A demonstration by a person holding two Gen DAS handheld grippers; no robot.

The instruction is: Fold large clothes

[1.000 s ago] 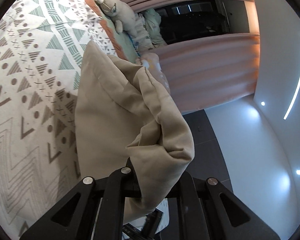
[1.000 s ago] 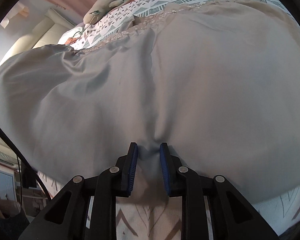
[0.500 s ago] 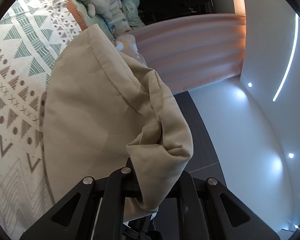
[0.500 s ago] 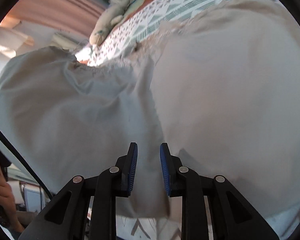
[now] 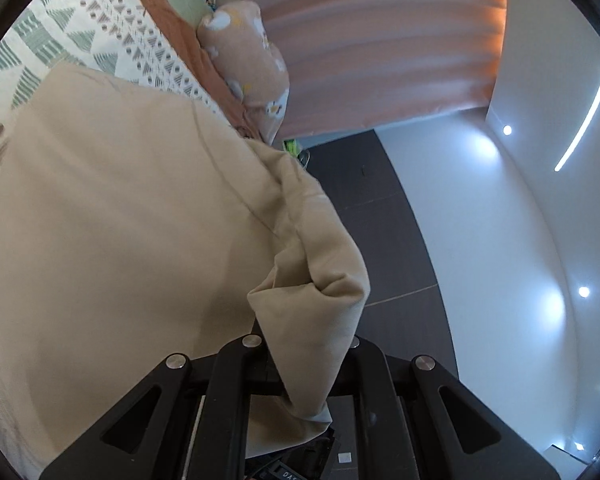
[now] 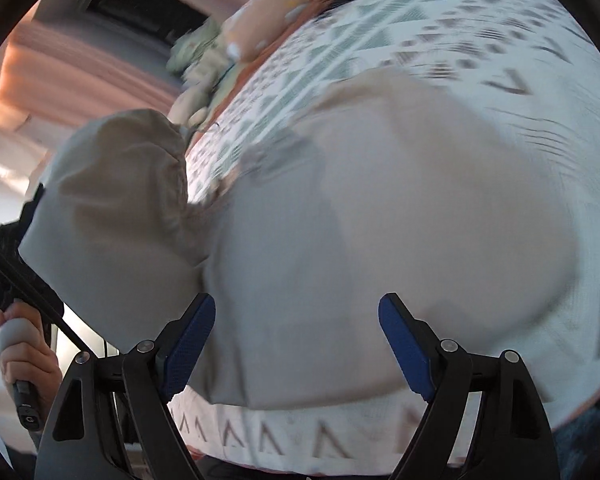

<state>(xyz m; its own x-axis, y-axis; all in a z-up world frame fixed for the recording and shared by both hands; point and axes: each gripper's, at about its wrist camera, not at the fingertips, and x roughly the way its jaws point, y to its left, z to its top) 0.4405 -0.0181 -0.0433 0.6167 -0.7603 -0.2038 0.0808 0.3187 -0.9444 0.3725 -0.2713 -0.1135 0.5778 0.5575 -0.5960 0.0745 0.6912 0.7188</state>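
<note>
A: What is changing right now with the right gripper (image 6: 296, 344)?

B: Its jaws have just been opening, and now they are standing wide apart. The beige garment (image 6: 380, 208) is lying below and between them, but the blue pads (image 6: 188, 340) are not pressing it any more, so the right side is released onto the patterned bedspread (image 6: 440, 28)

A: And the left gripper (image 5: 304, 364)?

B: It is clenched on a bunched corner of the garment (image 5: 312, 320). In the right view this corner is hanging in the air at the left, above the person's hand (image 6: 24, 356), while the rest is resting on the bed

A: What is this meaning for the fold?

B: I think one edge is now laid down, and the left side is carrying its corner across to double the cloth. The corner is not yet put down, so this fold is only half made
</note>
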